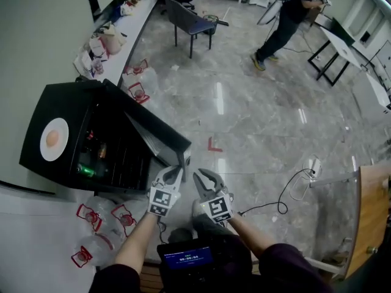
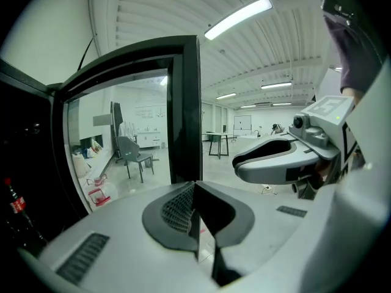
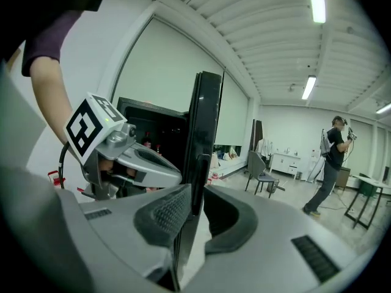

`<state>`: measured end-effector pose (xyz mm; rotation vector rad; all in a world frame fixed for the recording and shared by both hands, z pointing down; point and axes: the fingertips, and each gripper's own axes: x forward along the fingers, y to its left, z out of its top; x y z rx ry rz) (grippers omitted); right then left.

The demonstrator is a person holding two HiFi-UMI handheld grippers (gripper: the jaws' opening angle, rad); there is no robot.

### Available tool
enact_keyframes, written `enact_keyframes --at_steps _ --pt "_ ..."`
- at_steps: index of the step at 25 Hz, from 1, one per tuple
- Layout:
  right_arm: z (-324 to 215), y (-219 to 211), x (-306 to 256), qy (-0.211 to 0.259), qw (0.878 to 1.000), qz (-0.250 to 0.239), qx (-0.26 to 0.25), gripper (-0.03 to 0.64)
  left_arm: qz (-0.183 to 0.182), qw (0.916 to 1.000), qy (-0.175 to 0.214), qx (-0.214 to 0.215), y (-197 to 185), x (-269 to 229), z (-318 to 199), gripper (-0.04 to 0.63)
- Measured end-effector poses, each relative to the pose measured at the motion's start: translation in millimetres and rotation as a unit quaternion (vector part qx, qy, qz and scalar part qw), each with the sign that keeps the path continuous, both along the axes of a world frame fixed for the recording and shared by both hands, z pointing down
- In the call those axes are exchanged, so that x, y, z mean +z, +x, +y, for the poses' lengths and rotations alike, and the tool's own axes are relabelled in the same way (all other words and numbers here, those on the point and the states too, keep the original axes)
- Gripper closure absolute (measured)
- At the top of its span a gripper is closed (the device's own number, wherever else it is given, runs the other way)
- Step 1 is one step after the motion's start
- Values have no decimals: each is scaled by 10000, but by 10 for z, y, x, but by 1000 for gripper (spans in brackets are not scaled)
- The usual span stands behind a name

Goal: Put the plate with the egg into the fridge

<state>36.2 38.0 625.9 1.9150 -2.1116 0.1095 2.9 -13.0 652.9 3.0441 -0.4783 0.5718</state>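
Observation:
A white plate (image 1: 54, 139) with a brown egg (image 1: 52, 138) lies on top of the black mini fridge (image 1: 70, 102) at the left. The fridge door (image 1: 160, 133) stands swung open, and bottles (image 1: 93, 144) show on the shelves inside. My left gripper (image 1: 176, 173) is shut with nothing in it, just below the door's free corner; in its own view the shut left gripper (image 2: 194, 191) points at the door's edge (image 2: 185, 108). My right gripper (image 1: 206, 179) is beside it, partly open. In its own view the right gripper (image 3: 195, 206) has the door's edge (image 3: 204, 133) between its jaws, with a gap on the right side.
Clear bags with red prints (image 1: 91, 215) lie on the floor by the fridge. A power strip with a black cable (image 1: 311, 166) lies to the right, beside a wooden cabinet (image 1: 374, 212). Farther off are a chair (image 1: 189, 20), a person (image 1: 287, 17) and a cluttered counter (image 1: 110, 38).

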Motion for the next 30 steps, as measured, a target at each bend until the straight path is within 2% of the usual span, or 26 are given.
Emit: enact_keyframes --at_steps 5,8,11,13,15,18,22,24,26,30 --pt "-23 486 -48 49 9999 48 135 543 33 10000 -65 28 513 19 -160 586" --pt "-1 675 -138 123 9999 41 75 543 167 9997 -135 -100 624 -92 -166 586" --pt "-38 795 -326 114 9999 -10 -103 543 365 9977 -290 -491 589 -286 -196 586" --pt "-158 812 -449 199 9990 28 -410 543 627 9923 -382 -1002 480 -429 -289 586" --pt "-293 715 -645 321 9950 121 -943 543 943 9823 -398 -1567 304 -633 -373 586" --pt "-536 363 -1053 444 9801 75 -1933 543 1350 9618 -287 -2363 -73 -1008 -515 586" --pt "-1017 -248 -1617 734 9444 139 -3202 543 1847 9218 -25 -3409 -762 -1479 -811 586" --pt "-1272 -560 -1860 946 9234 381 -3702 543 1990 9066 110 -3720 -1046 -1647 -947 586" --pt "-1507 -884 -2054 1143 9046 624 -4058 543 2007 8988 282 -3888 -1280 -1783 -1064 586" --pt "-1938 -1512 -2458 1477 8796 709 -4466 554 1920 8928 793 -3997 -1706 -2213 -1290 586"
